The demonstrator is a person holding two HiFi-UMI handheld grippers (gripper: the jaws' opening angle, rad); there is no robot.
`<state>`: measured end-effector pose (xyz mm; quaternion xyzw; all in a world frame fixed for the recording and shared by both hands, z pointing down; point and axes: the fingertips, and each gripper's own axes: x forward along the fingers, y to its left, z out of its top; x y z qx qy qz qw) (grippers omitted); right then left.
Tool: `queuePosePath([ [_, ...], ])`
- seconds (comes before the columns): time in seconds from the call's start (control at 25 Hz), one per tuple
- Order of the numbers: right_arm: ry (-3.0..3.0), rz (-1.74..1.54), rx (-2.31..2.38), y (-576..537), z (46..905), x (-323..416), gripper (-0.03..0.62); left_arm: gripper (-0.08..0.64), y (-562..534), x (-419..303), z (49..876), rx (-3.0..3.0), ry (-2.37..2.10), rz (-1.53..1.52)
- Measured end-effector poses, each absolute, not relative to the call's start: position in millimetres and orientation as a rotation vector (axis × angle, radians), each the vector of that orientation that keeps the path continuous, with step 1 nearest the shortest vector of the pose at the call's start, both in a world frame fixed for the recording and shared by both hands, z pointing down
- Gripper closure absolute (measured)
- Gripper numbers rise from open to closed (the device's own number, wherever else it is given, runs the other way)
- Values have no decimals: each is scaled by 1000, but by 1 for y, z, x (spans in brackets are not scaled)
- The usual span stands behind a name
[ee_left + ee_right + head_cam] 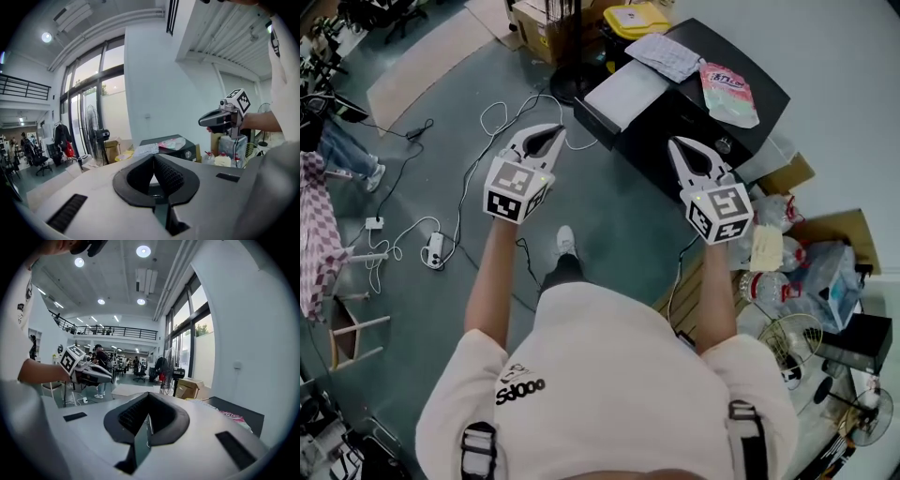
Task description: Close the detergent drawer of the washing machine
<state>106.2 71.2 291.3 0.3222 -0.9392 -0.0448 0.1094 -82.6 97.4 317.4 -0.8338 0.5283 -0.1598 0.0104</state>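
Two hand-held grippers, both carried out in front of the chest. The left gripper (546, 134): on the extended, bare left forearm (492, 274), jaws closed tip to tip, nothing between them, left marker cube (517, 190) facing up. The right gripper (682, 146): well apart from it, on the extended right forearm (714, 295), jaws likewise together and empty, right marker cube (719, 212) facing up. Both tips angle slightly toward each other.

Washing machine (727, 42) — in the 2 gripper views only its top shows, rest hidden.
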Motion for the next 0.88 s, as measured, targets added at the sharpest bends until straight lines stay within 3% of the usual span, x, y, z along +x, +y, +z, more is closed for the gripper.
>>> queuePosePath([
  [0.88,-2504,101,1135,-88,374,8,592,538,-109,-180,414,-2813,1323,-792],
])
